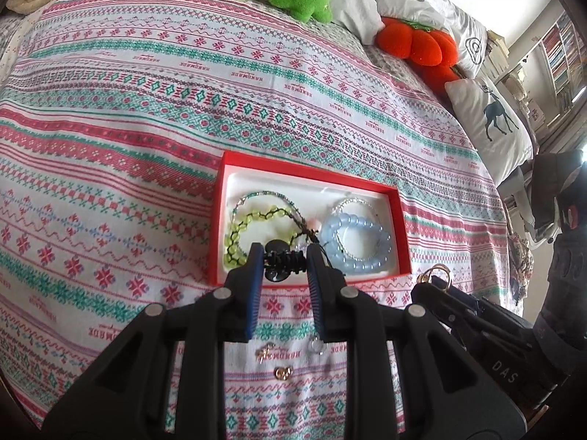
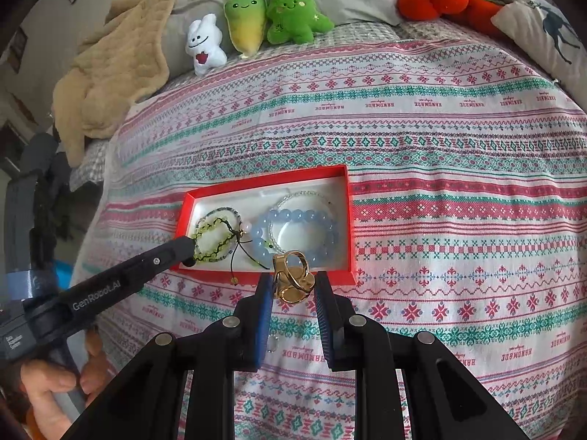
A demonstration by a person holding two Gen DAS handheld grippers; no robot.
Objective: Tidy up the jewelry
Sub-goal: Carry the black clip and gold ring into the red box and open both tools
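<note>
A red box [image 1: 400,216] with a white lining lies on the patterned bedspread and holds a green bead bracelet [image 1: 238,227], a blue bead bracelet [image 1: 363,242] and a thin clear-bead one. My left gripper [image 1: 285,260] is shut on a black hair claw clip [image 1: 280,259], at the box's near edge. My right gripper [image 2: 293,286] is shut on a gold ring [image 2: 293,280], just in front of the box [image 2: 350,220]. The right gripper's tip with the ring also shows in the left wrist view [image 1: 436,275]. The left gripper also shows in the right wrist view [image 2: 183,251], at the box's left end.
On the bedspread near me lie a small gold piece [image 1: 283,372], a gold pin [image 1: 266,352] and a clear ring [image 1: 317,346]. Plush toys [image 2: 271,14], pillows [image 1: 491,121] and a tan blanket [image 2: 110,69] lie along the far side of the bed.
</note>
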